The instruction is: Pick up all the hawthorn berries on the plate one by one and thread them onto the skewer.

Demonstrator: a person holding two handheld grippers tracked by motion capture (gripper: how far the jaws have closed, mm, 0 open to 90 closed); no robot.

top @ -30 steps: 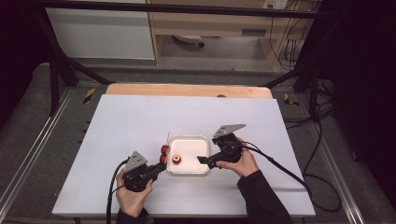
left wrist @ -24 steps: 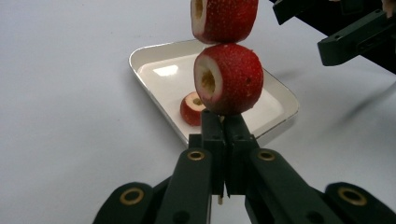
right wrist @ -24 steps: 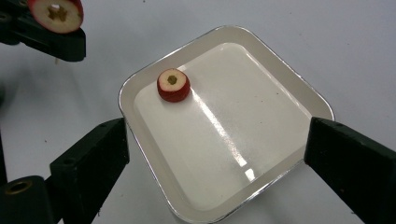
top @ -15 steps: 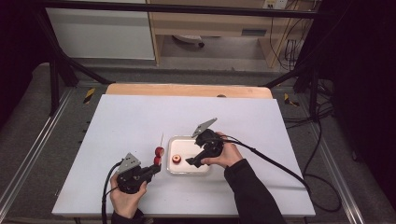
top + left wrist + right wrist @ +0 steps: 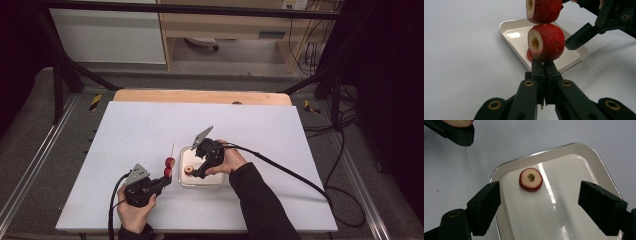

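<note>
A thin wooden skewer (image 5: 172,150) carries two hollowed red strawberries (image 5: 169,167), stacked one above the other (image 5: 546,44). My left gripper (image 5: 162,181) is shut on the skewer's lower end (image 5: 543,65), just left of the white tray (image 5: 210,181). One cored strawberry slice (image 5: 531,179) lies in the tray's left part (image 5: 189,170). My right gripper (image 5: 196,175) hangs over the tray with its jaws apart (image 5: 540,193). They have just been closing a little, and the slice lies just beyond their tips, untouched.
The tray (image 5: 574,152) sits on a white tabletop (image 5: 140,125) with bare room on all sides. A wooden strip (image 5: 200,96) runs along the far edge. Black cables (image 5: 280,167) trail from both grippers towards the near side.
My right gripper has moved left across the tray and now hangs over the slice. The left gripper with the skewer has shifted only slightly.
</note>
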